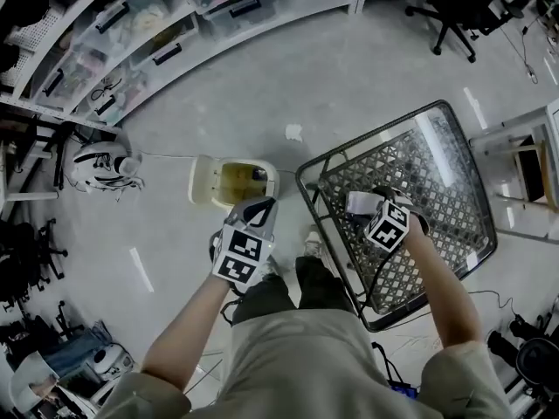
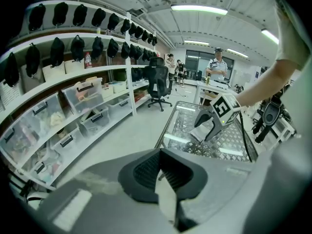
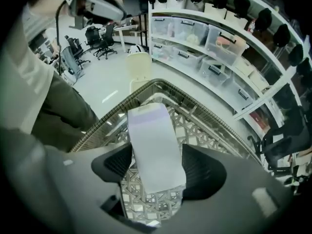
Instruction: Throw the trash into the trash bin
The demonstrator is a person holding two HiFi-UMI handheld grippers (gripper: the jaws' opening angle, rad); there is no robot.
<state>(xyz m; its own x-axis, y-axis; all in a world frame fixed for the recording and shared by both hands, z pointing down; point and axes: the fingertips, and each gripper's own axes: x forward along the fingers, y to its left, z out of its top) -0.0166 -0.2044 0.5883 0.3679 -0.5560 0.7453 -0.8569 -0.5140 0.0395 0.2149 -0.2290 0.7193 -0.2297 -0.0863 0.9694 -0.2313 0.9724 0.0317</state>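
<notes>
A flat white paper packet [image 3: 153, 147] lies on the black mesh table [image 1: 376, 138]. My right gripper [image 3: 158, 167] points steeply down over it, jaws open, one pad on each side of the packet; whether they touch its edges I cannot tell. The head view shows that gripper [image 1: 362, 206] over the table's near left part with the packet [image 1: 356, 202] at its tips. The pale yellow trash bin [image 1: 231, 182] stands open on the floor left of the table. My left gripper [image 1: 253, 209] hangs just over the bin's near edge, its pads [image 2: 146, 172] drawn together, nothing visible between them.
Shelves with clear plastic boxes [image 1: 131, 33] curve along the far side. A small white scrap [image 1: 293, 132] lies on the floor beyond the bin. A white-and-black object [image 1: 100, 166] sits on the floor at left. An office chair [image 1: 454, 7] stands far right, and people stand in the background.
</notes>
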